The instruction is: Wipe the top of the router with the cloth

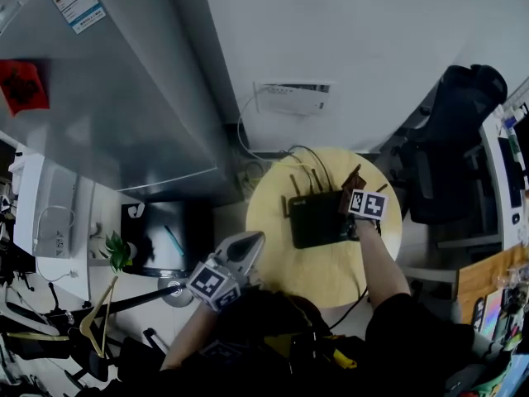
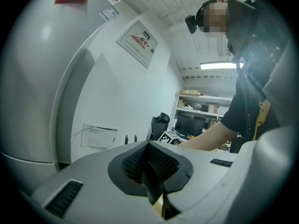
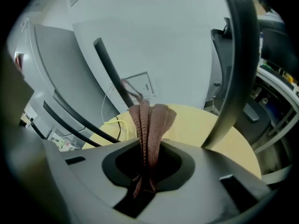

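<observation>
- The router is a flat black box. It lies near the middle of the round yellow tabletop, a little towards the wall.
- Its thin black antennas stand up along the rear edge. Dark cables run from that edge towards the wall.
- The cloth is brown and ribbed. It is bunched into upright folds that stick out past the tool tips.
- Your right tool is clamped on the cloth; the folds fill the gap between the jaws.
- In the head view, your right tool sits over the router's right rear corner, with the cloth at its far end.
- No view shows whether the cloth touches the router top.
- In the right gripper view, two antennas flank the cloth, one leaning left and one on the right. The tabletop lies behind it.
- Your right forearm reaches straight forward from your body across the tabletop to the router.
- Your left tool is held off the tabletop's left edge, well apart from the router, tips pointing forward and to the right.
- The left gripper view shows your left tool with its jaws pressed together and nothing between them.
- Your left forearm is bent close to your body.
</observation>
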Demonstrator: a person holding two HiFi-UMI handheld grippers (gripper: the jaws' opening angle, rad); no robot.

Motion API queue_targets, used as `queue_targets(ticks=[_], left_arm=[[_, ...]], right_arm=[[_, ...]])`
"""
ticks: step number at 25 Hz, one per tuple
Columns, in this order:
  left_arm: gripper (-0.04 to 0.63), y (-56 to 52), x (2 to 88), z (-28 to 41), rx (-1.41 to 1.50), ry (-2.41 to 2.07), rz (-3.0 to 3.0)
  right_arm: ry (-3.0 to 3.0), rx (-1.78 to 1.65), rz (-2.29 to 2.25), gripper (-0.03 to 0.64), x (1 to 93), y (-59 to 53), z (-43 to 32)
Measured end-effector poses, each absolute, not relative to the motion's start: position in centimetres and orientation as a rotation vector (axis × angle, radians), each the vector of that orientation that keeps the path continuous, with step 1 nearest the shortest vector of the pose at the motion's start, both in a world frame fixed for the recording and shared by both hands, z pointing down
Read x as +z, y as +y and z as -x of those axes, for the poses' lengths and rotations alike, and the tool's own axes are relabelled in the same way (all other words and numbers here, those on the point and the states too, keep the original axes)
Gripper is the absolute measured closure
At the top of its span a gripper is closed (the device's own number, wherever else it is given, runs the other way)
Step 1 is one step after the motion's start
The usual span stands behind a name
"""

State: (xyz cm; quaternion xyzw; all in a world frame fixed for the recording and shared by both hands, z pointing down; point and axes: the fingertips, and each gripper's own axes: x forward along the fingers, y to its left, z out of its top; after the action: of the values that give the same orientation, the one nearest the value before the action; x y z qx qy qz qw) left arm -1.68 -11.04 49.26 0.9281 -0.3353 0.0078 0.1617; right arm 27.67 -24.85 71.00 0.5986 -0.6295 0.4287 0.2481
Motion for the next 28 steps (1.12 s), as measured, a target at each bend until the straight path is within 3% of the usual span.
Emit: queue_targets(ticks=[11, 28], left_arm=[[0.598, -11.0, 49.8, 2.0, 0.026, -0.96, -2.632], [0.598, -9.5, 48.5, 0.0, -0.019, -0.829, -2.701]], right_arm=[[-1.735, 1.095, -1.647, 0.552, 71.0, -24.8, -27.6], [-1.872, 0.631, -1.674, 0.552, 61.1, -25.8, -27.1]])
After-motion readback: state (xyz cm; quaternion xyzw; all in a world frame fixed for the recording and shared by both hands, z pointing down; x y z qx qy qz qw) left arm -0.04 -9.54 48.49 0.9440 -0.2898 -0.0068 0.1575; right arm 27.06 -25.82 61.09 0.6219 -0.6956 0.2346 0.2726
